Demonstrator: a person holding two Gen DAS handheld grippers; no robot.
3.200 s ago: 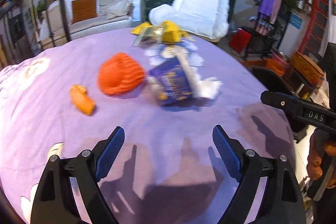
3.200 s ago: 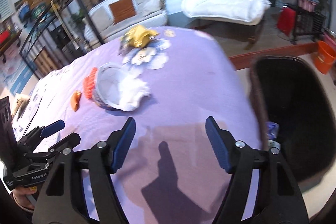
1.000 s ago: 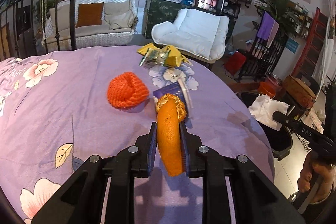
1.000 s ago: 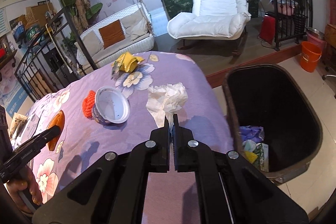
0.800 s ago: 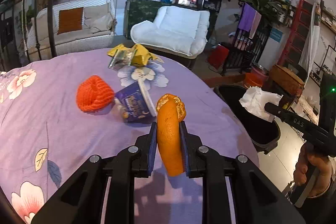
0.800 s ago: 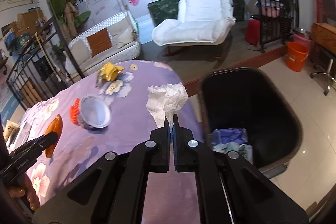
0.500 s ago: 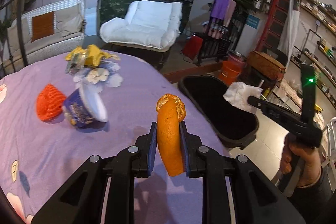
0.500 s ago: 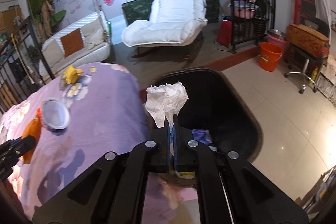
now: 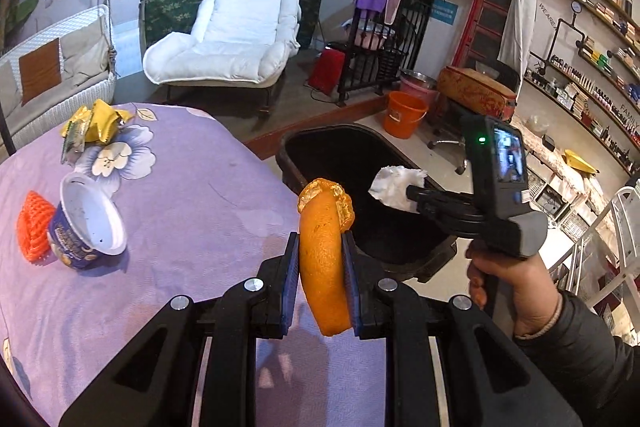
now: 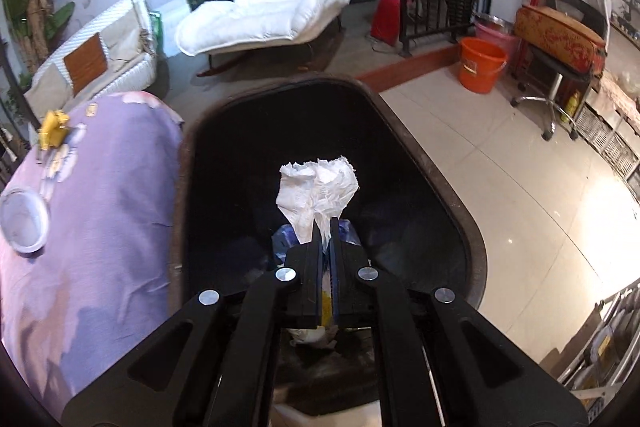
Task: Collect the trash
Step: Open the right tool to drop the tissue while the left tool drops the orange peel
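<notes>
Drop-off step. Right gripper (image 10: 325, 227) pinches tissue (image 10: 318, 193) over the bin (image 10: 460, 211) mouth; left gripper (image 9: 320, 259) clamps peel (image 9: 324, 259) above the table's edge. Next: release tissue, bring peel over.

Orange peel (image 9: 323, 267) upright, clamped; crumpled white tissue (image 10: 318, 193) (pinched) over black bin (image 10: 452, 211), 12 o'clock.
</notes>
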